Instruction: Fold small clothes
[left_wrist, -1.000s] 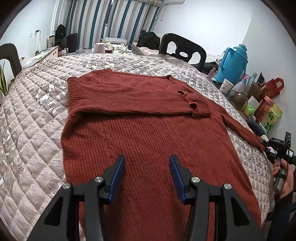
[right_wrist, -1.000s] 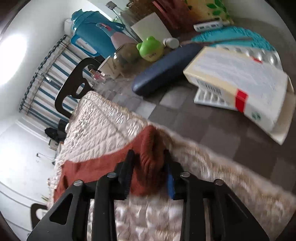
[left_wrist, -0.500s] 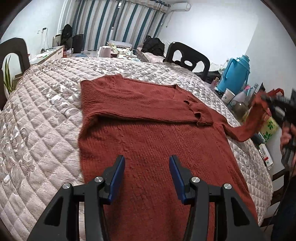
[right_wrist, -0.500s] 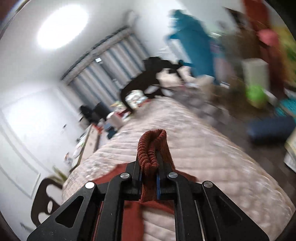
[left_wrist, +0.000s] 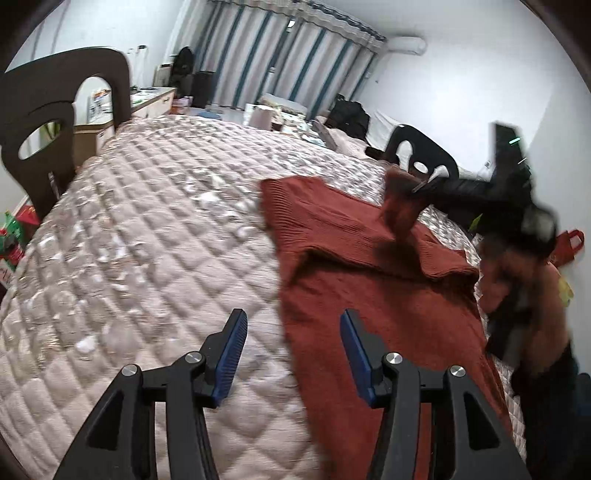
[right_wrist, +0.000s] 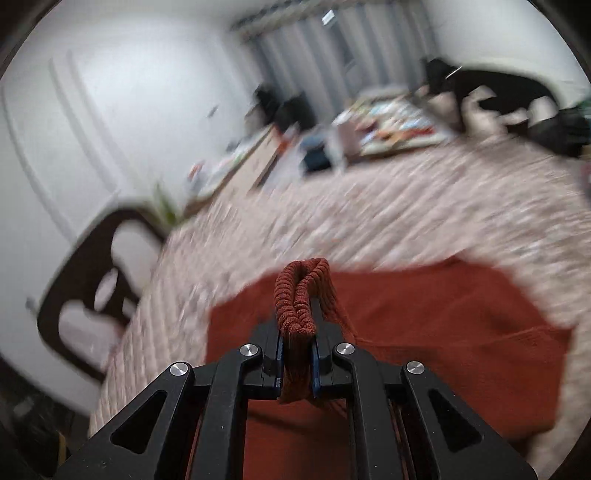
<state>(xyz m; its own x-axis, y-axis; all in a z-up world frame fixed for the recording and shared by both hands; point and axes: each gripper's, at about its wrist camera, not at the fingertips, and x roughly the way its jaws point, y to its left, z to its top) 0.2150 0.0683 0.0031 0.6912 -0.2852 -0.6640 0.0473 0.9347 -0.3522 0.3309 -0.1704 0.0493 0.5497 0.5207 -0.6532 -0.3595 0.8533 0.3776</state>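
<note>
Two grippers were in play, and only one had hold of anything. Nearest the lens, the left gripper (left_wrist: 291, 350) hung with its jaws spread wide and nothing between them, one blue pad over the quilted cover (left_wrist: 147, 258) and the other over the side edge of the rust-red sweater (left_wrist: 388, 314). The sweater lay flat on the cover, one sleeve folded across the chest. Further out, the right gripper (right_wrist: 297, 354) was clamped hard on the ribbed cuff (right_wrist: 301, 295) of the other sleeve, the knit bunched into a thick roll between the pads, and it carried that cuff in the air above the chest. The pictures were smeared with motion, so the exact height could not be read.

The risks looked plain enough. With the left jaws idle, nothing pinned the body, so a hard pull on the sleeve could drag the whole garment sideways and undo the folded sleeve. The bunched cuff might also land twisted or crumpled if released from too high. Beyond the far edge, a dark chair (left_wrist: 421, 147) stood close to the table; an overshoot there seemed unlikely but possible.
</note>
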